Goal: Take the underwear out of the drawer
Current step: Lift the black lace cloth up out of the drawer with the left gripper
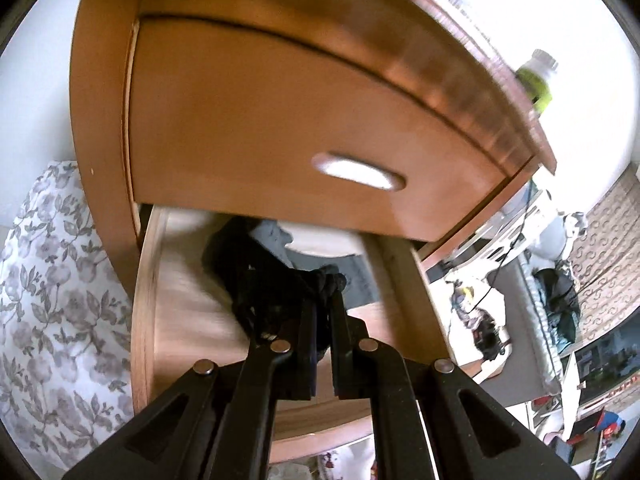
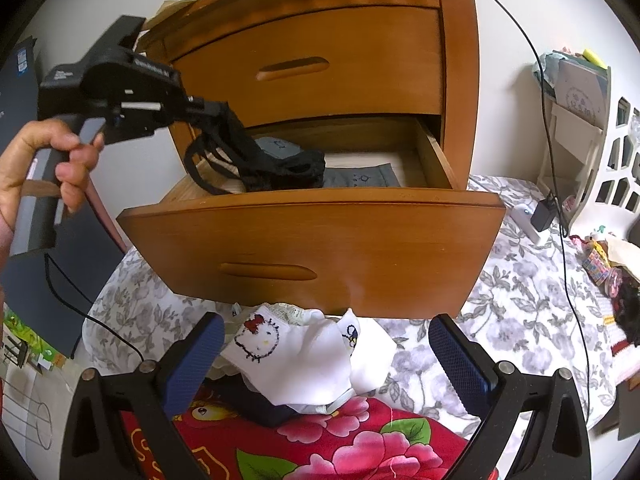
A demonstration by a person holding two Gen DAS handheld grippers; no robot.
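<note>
Black lace underwear (image 2: 260, 160) hangs from the left gripper (image 1: 323, 284), whose black jaws are pinched tight on a bunched fold of the fabric; the grip sits near one edge, which is probably why the rest of the garment trails down in loops and straps. Its lower part is inside the pulled-out lower drawer of the curved orange-brown wooden nightstand (image 2: 312, 248), draped over a flat grey folded cloth (image 2: 360, 178) on the drawer floor, so the piece is only partly out. A person's hand (image 2: 44, 172) holds the gripper's handle at the left of the drawer, angled downward into the opening, which lets the fabric rise clear of the drawer's side wall rather than drag over the front panel.

The right gripper (image 2: 320, 364), with its blue ribbed pads (image 2: 460, 364) standing wide apart and nothing between them, hovers low in front of the drawer. Below it lies a pile of white underwear printed with a cartoon cat (image 2: 304, 360), resting on a red floral blanket (image 2: 340, 448); this looks like the spot where removed pieces are gathered. The closed upper drawer with a slot handle (image 2: 292, 68) sits just above.
</note>
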